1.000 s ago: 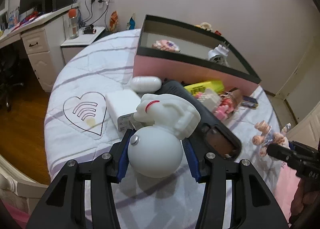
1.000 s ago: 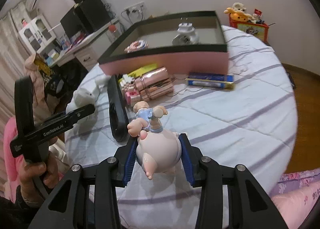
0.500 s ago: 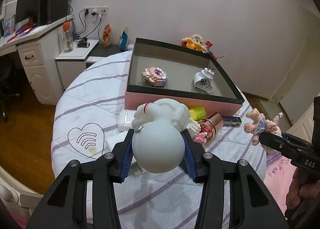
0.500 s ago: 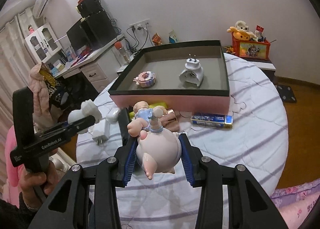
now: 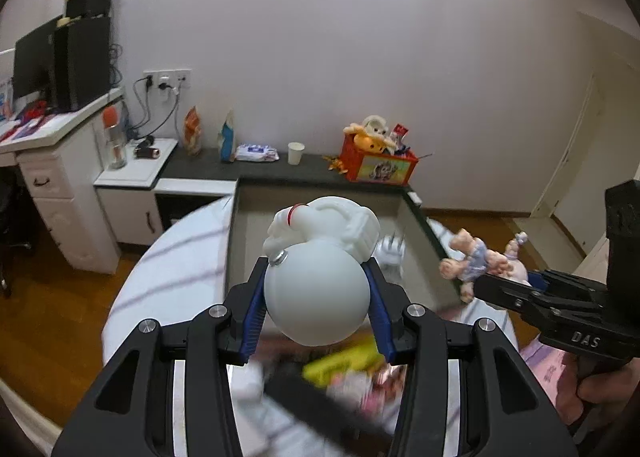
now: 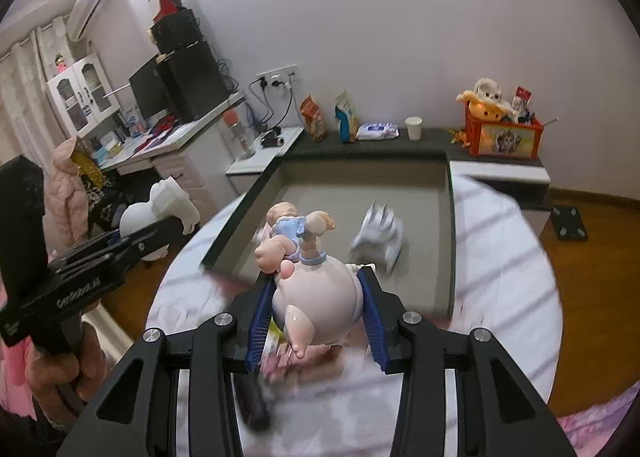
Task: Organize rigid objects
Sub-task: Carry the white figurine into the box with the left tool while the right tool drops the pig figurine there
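The white round-bellied figure [image 5: 316, 297] sits clamped between the blue pads of the left gripper [image 5: 316, 305], whose jaws have just been closing a little further on it; the pink pig figurine [image 6: 316, 297] is pinched in the right gripper [image 6: 316, 309]. A second ago both toys hung low over the clutter on the bed; now each is lifted, with the open pink box [image 6: 450, 225] straight ahead of and below the fingers. Inside it a white plug adapter [image 6: 378, 237] already lies. Both toys look ready to be carried in and released there.
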### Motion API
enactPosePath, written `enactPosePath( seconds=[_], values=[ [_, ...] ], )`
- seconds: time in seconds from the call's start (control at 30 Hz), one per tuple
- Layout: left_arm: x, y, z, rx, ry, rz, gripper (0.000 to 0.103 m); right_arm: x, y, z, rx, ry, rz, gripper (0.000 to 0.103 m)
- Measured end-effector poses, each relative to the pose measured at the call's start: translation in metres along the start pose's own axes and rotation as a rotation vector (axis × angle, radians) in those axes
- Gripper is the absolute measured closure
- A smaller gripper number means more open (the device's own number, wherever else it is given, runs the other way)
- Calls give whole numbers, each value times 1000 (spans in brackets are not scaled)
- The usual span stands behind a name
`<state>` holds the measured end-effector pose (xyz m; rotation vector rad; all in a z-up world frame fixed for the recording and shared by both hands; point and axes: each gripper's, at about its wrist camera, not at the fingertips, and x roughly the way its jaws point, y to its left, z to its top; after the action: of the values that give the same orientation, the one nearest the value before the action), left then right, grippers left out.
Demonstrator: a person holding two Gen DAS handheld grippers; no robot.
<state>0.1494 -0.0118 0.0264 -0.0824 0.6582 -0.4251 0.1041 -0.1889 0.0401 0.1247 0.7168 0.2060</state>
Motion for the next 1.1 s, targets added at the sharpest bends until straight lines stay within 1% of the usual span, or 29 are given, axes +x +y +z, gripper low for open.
enactPosePath(
  seconds=[0.1,0.17,0.2,0.23,0.37,0.4,0.5,0.63,0.73,0.83,0.87,0.9,0.93,0.97,1.0,1.03,1.07,1.1],
  values=[
    [35,-3,26,1,27,-8,57,24,-10,28,3,14,-36,61],
    [62,-6,39,14,52,-3,57,53,-22,50,13,44,-66,61],
    [76,-5,44,15,69,1,57,63,-27,55,18,55,-72,61],
    [90,-6,48,20,88,4,57,81,-36,63,32,81,-82,61],
    [150,-2,54,13,182,12,57,126,-60,73,66,143,-116,61],
    [158,-2,54,14,193,19,57,139,-67,73,80,161,-117,61],
    [189,1,52,9,239,28,57,157,-75,76,92,191,-129,61],
    [203,2,51,9,263,37,57,174,-79,73,87,227,-138,61],
    [206,-2,56,32,255,70,57,180,-75,71,66,236,-174,61],
    [215,0,56,39,278,83,56,183,-72,74,56,248,-183,61],
    [215,-1,55,44,280,92,52,185,-71,75,50,250,-194,60],
    [214,-1,56,47,276,105,41,186,-70,74,38,253,-207,60],
    [213,-1,56,50,273,120,32,186,-67,73,23,254,-216,52],
    [212,-1,57,52,267,151,23,187,-66,74,19,253,-226,40],
    [211,1,58,52,263,173,14,185,-67,75,22,251,-258,35],
    [209,4,59,42,258,183,9,183,-69,76,25,243,-277,28],
    [207,7,60,33,255,182,0,178,-70,76,31,232,-275,24],
    [202,10,61,24,246,170,0,174,-71,76,35,228,-270,23]
  ],
)
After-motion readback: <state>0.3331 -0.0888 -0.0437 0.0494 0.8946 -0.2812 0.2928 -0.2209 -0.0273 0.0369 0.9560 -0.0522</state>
